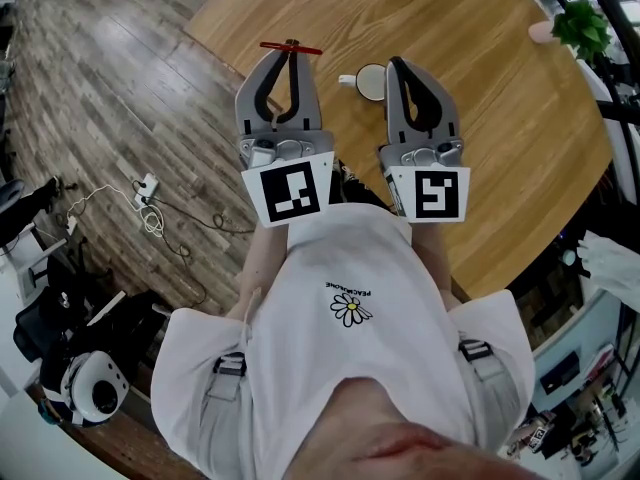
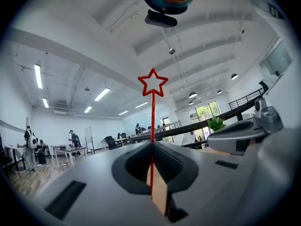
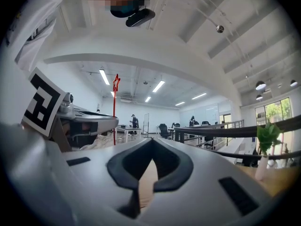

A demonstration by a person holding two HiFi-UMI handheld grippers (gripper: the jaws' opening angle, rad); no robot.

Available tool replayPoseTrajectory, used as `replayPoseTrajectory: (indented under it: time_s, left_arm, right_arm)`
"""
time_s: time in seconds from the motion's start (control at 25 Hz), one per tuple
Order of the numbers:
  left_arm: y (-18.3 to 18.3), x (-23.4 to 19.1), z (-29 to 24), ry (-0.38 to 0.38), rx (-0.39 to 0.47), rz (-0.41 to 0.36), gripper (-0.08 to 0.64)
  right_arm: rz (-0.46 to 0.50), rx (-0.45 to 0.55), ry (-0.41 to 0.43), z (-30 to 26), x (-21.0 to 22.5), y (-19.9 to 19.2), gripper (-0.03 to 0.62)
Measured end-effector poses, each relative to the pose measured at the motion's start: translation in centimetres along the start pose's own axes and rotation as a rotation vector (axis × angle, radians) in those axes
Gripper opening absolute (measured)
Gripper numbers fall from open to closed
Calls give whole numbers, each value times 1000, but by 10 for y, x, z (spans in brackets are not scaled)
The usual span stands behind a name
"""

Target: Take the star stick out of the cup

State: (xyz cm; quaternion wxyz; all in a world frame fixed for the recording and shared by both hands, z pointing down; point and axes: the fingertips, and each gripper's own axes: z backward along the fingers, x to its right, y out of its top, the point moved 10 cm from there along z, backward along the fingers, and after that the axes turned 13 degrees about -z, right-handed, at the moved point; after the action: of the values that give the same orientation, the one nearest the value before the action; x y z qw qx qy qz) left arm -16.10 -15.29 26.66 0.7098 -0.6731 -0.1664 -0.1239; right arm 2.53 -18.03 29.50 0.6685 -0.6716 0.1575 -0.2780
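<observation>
Over the round wood-grain table (image 1: 480,118): pinching a thin red star stick (image 2: 152,121) with tightly closed left gripper (image 2: 151,147); holding right gripper (image 3: 149,145) closed, empty, near smooth white cup (image 1: 371,82).

Wooden table (image 1: 500,138) with white cup (image 1: 368,84), potted plant (image 1: 581,25)

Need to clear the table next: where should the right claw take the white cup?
Probably by its rim, from above: the cup stands upright, mouth open, so one jaw could go inside the wall and one outside. Pick the side away from the handle, nearest the right claw, whose shut jaws must open first.
</observation>
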Motion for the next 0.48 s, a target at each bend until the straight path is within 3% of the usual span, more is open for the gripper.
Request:
replayPoseTrajectory:
  time_s: [0.48]
  left_arm:
    - [2,1,0,-10,17,15,19]
  right_arm:
    - [2,-3,-5,3,-1,0,5]
